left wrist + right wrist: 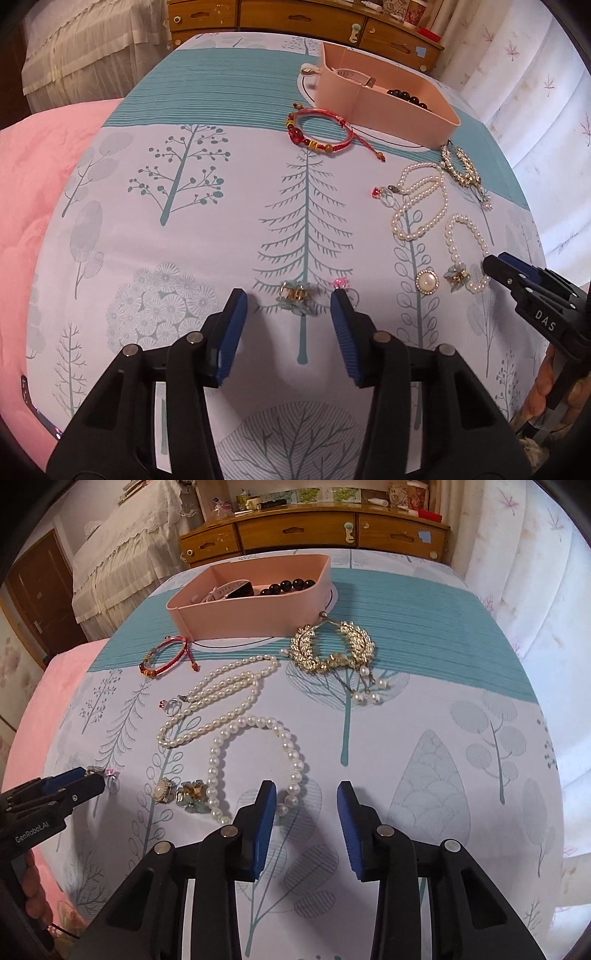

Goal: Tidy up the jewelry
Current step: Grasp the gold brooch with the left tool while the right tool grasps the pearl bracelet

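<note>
Jewelry is being gathered from the bed into the pink box. The left gripper is held with fingers spread either side of a green flower earring, not yet pinched; closing is called for next. The right gripper is spread beside the pearl bracelet, gripping nothing. Counted outside the box: two pearl strands, two flower earrings, one red bracelet.
</note>
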